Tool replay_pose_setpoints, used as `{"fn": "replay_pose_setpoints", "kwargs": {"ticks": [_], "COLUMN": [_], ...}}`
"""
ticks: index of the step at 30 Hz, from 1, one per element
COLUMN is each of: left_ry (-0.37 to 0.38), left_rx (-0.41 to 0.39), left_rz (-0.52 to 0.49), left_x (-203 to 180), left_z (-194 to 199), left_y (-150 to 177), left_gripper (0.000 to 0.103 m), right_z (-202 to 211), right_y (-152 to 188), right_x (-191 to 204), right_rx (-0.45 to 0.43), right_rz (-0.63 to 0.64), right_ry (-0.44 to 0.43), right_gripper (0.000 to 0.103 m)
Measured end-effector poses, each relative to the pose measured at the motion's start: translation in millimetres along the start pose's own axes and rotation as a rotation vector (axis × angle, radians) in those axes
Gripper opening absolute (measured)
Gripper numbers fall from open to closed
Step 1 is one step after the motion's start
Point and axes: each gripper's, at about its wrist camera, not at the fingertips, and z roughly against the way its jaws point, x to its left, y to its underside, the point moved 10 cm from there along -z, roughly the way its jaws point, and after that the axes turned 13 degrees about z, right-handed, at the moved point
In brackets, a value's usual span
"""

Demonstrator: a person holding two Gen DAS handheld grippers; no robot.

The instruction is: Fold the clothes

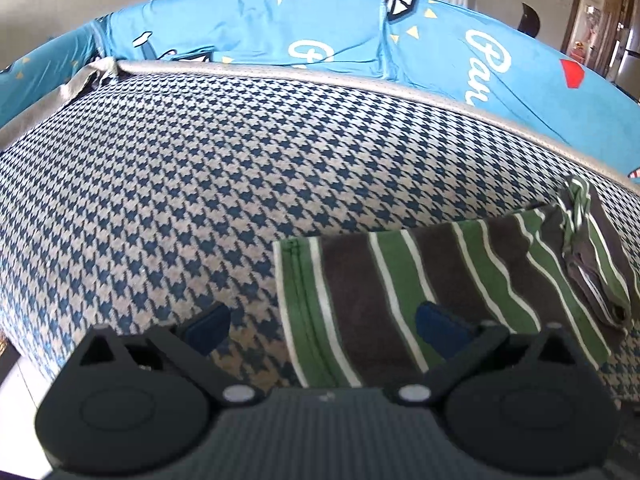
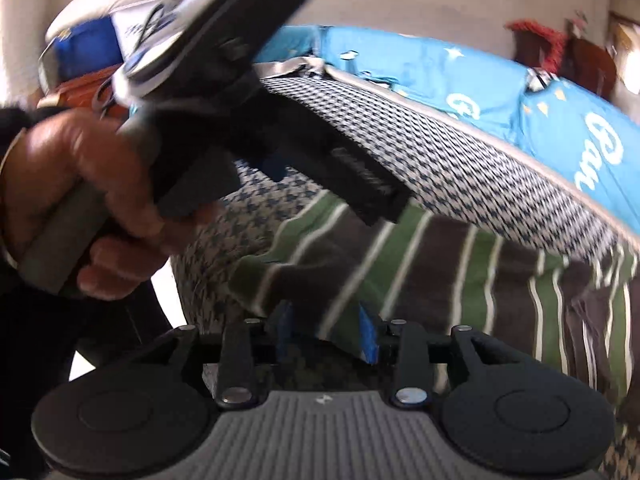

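Observation:
A green, grey and white striped garment (image 1: 420,280) lies flat on a blue-and-cream houndstooth cushion (image 1: 180,184), its collar bunched at the right end (image 1: 592,264). My left gripper (image 1: 324,332) hovers open over the garment's left edge, one blue pad above the stripes and the other above bare cushion. In the right wrist view the same garment (image 2: 440,264) spreads ahead. My right gripper (image 2: 326,332) is shut on its near lower edge, with fabric between the blue pads. A hand (image 2: 80,168) holds the left gripper (image 2: 328,184) above the garment's left part.
A bright blue printed cover (image 1: 320,28) rises behind the cushion beyond a silver piped edge (image 1: 360,80). The cushion's left side drops to a pale floor (image 1: 16,380). A doorway (image 1: 600,20) shows at the far right. Red and dark items (image 2: 560,52) hang behind.

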Motion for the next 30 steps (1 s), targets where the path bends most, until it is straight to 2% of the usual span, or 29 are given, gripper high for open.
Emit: {"fn": "replay_pose_setpoints", "kwargs": {"ticks": [5,13,17,18,19,20,22,25,30], "left_ry": [-0.003,0.003,0.002,0.005,0.010,0.014,0.029,0.073,0.163], "left_rx": [0.006,0.027,0.028,0.029,0.033,0.036,0.049,0.079,0.160], "left_rz": [0.048,0.101,0.098,0.100,0.104,0.109,0.127,0.172,0.291], "left_x": [9.5,19.5,19.8,19.8,19.8,19.7,19.7,20.0,24.1], "left_z": [2.0,2.8,2.0,1.7,0.6,-0.4,-1.3,-2.6,-9.9], "left_y": [-5.4,-5.4,-5.4,-5.3,-5.7,-6.1,-5.1,-2.9,2.8], "left_gripper": [0.103,0.103,0.103,0.103,0.103,0.103,0.103,0.103,0.103], "right_z": [-5.9,-27.0,-36.1,-37.0,-37.9,-38.9,-38.9,-33.7,-24.7], "right_y": [-3.8,-0.2,-0.3,-1.6,-3.1,-4.7,-6.5,-6.2,-6.7], "right_x": [19.3,43.9,45.6,43.5,39.6,35.3,23.9,0.2,-40.2], "right_rx": [-0.008,0.010,0.003,0.001,-0.001,-0.003,-0.012,-0.042,-0.090], "right_rz": [0.121,0.321,0.353,0.328,0.307,0.289,0.222,0.049,-0.239], "right_ry": [-0.006,0.006,0.032,0.026,0.031,0.040,0.044,0.017,-0.029], "right_gripper": [0.051,0.053,0.052,0.051,0.043,0.031,0.013,0.010,0.010]}}
